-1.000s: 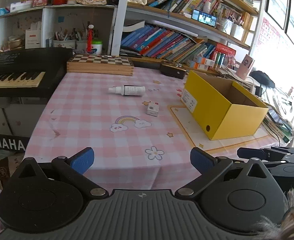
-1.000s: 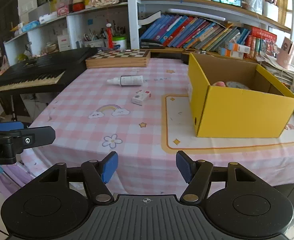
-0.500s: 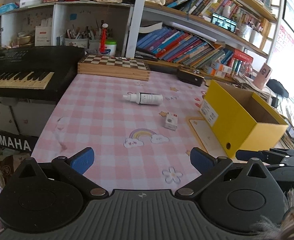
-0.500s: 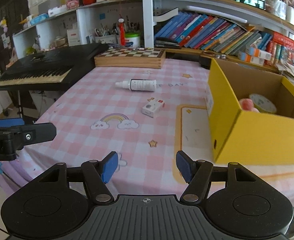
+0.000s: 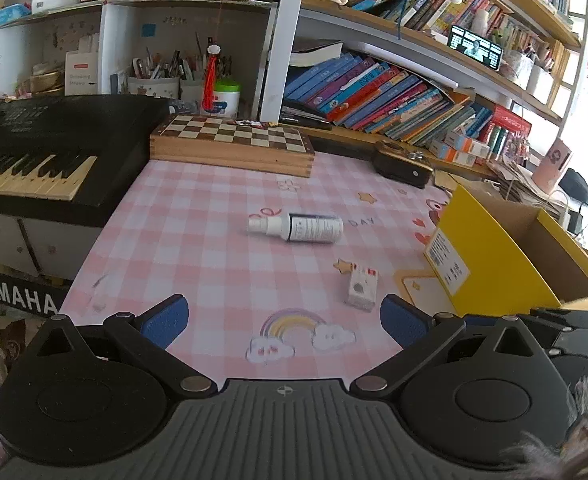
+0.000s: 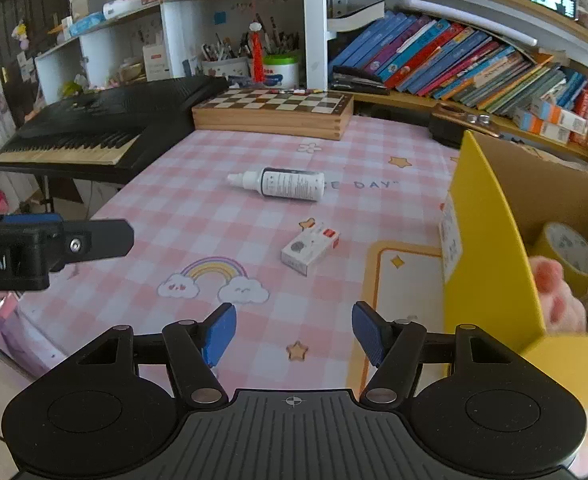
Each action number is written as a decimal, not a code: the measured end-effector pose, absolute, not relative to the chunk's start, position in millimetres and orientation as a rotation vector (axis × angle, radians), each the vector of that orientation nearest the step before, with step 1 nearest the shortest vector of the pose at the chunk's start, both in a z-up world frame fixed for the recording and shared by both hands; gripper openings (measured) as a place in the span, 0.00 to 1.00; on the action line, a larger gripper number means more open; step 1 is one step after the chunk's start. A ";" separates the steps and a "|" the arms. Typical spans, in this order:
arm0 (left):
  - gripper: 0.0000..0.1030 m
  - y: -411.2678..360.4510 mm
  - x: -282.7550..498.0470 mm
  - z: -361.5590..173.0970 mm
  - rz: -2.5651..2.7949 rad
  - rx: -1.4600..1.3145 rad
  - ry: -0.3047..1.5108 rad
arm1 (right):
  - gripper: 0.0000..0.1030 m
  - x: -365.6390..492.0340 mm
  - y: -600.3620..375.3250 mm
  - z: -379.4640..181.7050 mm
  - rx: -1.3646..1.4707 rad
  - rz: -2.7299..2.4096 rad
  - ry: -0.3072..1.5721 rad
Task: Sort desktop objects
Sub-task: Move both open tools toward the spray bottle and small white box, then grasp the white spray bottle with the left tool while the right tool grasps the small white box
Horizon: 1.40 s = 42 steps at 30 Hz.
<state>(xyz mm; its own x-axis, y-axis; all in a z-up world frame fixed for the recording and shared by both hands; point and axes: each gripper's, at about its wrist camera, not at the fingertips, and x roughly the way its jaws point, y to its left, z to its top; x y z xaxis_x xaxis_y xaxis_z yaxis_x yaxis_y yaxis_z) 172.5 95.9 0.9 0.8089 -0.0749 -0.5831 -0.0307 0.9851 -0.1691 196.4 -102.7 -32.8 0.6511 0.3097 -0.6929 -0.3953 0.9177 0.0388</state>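
The small white box point(image 6: 311, 247) lies just ahead of the right gripper point(image 6: 293, 333), long axis slanting up-right (nearer than the bottle point(image 6: 280, 184)). Both grippers, the left gripper point(image 5: 282, 321) too, gape empty

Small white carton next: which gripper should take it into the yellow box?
Right, probably. The carton lies ahead of the open, empty right gripper, and the yellow box sits on that side. The left gripper, also open, is farther from the box.
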 end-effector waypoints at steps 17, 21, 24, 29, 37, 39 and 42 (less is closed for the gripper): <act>1.00 103.1 283.8 -5.6 -0.175 -0.086 0.668 | 0.63 268.3 -83.5 -53.1 -0.111 0.442 0.821; 1.00 102.6 308.2 -11.0 -0.200 -0.067 0.655 | 0.63 282.0 -77.4 -61.4 -0.099 0.401 0.823; 1.00 99.2 326.5 -16.6 -0.236 -0.035 0.657 | 0.63 289.5 -74.2 -66.9 -0.096 0.387 0.827; 0.97 85.6 354.0 -27.4 -0.304 0.061 0.679 | 0.63 300.7 -71.0 -73.0 -0.087 0.384 0.840; 0.78 65.9 392.6 -45.4 -0.403 0.216 0.732 | 0.61 306.3 -74.4 -80.8 -0.089 0.385 0.865; 0.71 64.9 402.7 -52.1 -0.412 0.227 0.758 | 0.56 305.5 -75.1 -80.6 -0.104 0.387 0.859; 0.62 64.9 413.5 -62.1 -0.429 0.229 0.801 | 0.50 305.3 -76.0 -80.6 -0.121 0.392 0.855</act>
